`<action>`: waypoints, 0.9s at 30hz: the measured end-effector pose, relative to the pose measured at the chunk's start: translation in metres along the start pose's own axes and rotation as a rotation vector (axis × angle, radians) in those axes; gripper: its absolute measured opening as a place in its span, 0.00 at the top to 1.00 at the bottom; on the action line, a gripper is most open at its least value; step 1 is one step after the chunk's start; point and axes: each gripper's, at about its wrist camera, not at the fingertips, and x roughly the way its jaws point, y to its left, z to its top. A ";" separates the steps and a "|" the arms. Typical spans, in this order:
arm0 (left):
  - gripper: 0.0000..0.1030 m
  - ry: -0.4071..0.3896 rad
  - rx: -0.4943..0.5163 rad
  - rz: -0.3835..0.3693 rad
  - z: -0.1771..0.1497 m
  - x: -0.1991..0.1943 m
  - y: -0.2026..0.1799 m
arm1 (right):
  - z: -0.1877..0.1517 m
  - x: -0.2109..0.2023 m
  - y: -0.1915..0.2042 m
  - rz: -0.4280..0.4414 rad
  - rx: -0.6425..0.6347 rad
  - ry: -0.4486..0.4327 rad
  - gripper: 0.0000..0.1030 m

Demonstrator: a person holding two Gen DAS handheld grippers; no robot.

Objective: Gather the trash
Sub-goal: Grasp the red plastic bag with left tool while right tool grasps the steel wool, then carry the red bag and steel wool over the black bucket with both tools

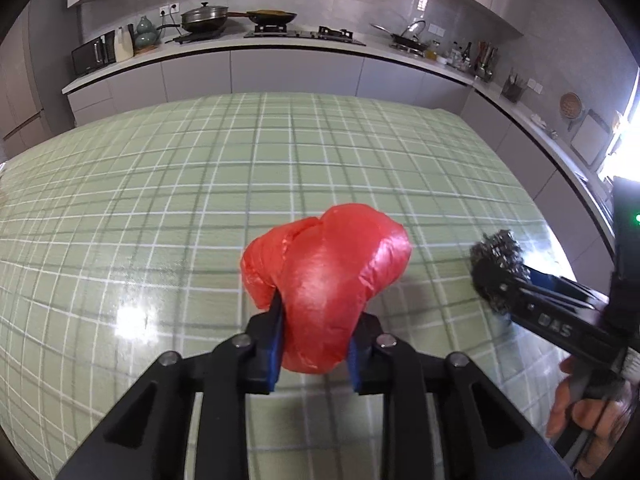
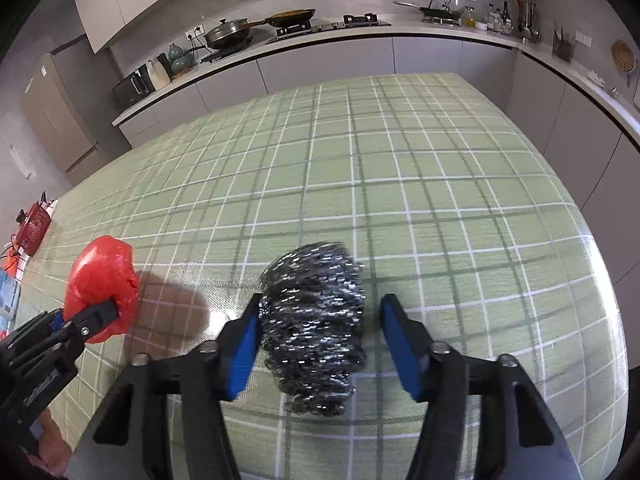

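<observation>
Gripping a crumpled red plastic bag (image 1: pixel 324 280), my left gripper (image 1: pixel 316 332) holds it above the green checked tablecloth (image 1: pixel 200 184). My right gripper (image 2: pixel 320 340) brackets a silvery steel-wool scourer (image 2: pixel 316 320) near the right edge; only the left pad (image 2: pixel 244 348) touches it.

Daylight floods in from a window (image 1: pixel 624 148) at the right edge of the left wrist view, blown out to pure white. It leaves a bright glare patch on the glossy green checked tablecloth (image 1: pixel 132 316), and a second sheen along the cloth's right rim (image 2: pixel 592 264). A soft reddish shadow falls on the cloth beside the red plastic bag (image 2: pixel 100 280). Both views are evenly bright, with strong fisheye bending of the counter (image 2: pixel 320 40) and dark corners. The grid lines look slightly smeared by motion blur.
</observation>
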 end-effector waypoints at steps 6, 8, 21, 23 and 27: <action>0.75 -0.012 -0.005 0.001 -0.009 -0.015 -0.007 | -0.007 -0.008 -0.003 0.009 0.012 -0.010 0.58; 0.75 -0.015 -0.004 0.003 -0.013 -0.020 -0.008 | -0.011 -0.016 -0.003 0.013 0.016 -0.026 0.58; 0.75 -0.045 -0.019 0.030 -0.042 -0.048 -0.065 | -0.047 -0.083 -0.022 0.064 -0.031 -0.062 0.58; 0.75 -0.051 -0.026 0.038 -0.047 -0.053 -0.072 | -0.057 -0.095 -0.031 0.077 -0.045 -0.066 0.58; 0.75 -0.052 -0.039 0.042 -0.061 -0.061 -0.095 | -0.070 -0.112 -0.048 0.091 -0.065 -0.065 0.58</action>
